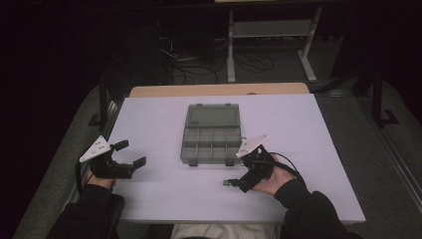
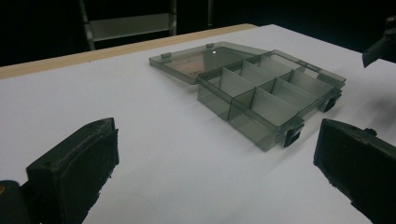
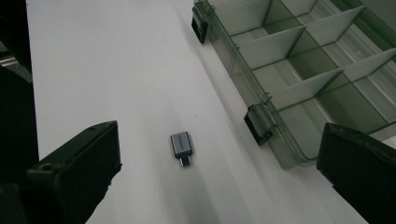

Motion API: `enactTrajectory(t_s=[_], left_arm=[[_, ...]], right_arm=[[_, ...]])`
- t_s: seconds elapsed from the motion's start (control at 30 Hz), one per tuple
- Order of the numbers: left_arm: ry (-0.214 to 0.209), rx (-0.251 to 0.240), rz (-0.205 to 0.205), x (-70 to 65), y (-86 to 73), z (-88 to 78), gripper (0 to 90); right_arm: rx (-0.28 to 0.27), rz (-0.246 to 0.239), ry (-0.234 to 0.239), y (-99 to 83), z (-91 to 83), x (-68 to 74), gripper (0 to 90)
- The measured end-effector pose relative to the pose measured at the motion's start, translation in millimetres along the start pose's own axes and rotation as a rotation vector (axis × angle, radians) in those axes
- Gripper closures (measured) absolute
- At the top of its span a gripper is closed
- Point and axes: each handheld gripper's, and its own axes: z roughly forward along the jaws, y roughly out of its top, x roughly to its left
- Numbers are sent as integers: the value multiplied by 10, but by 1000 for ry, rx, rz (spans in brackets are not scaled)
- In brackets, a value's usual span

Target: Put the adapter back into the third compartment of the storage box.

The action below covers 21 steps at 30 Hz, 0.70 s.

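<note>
High view first: a white rectangular worktop (image 1: 164,199) carries a smoke-grey translucent plastic compartment box (image 1: 211,134) at its middle, lid folded flat open on the far side, dividers splitting the tray into small cells. Near the front left edge, the left gripper (image 1: 130,153) is held low with its black fingers (image 2: 74,172) spread wide, nothing between them; in the left gripper view the box sits ahead and to the right of them. Right of centre, the right gripper (image 1: 232,182) hovers just off the box's near right corner, its fingers (image 3: 77,172) also wide apart. Right gripper view shows a small grey metal USB adapter (image 3: 182,148) flat on the worktop between those fingers, touching neither, just beside the box's front wall and near one black latch (image 3: 257,123).
</note>
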Motion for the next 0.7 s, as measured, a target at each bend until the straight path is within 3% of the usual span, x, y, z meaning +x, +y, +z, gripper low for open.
enactTrajectory(t_s=[0.7], left_arm=[[2,-2,1,1,1,-4,0]], right_arm=[[88,-42,48,28,241,85,0]])
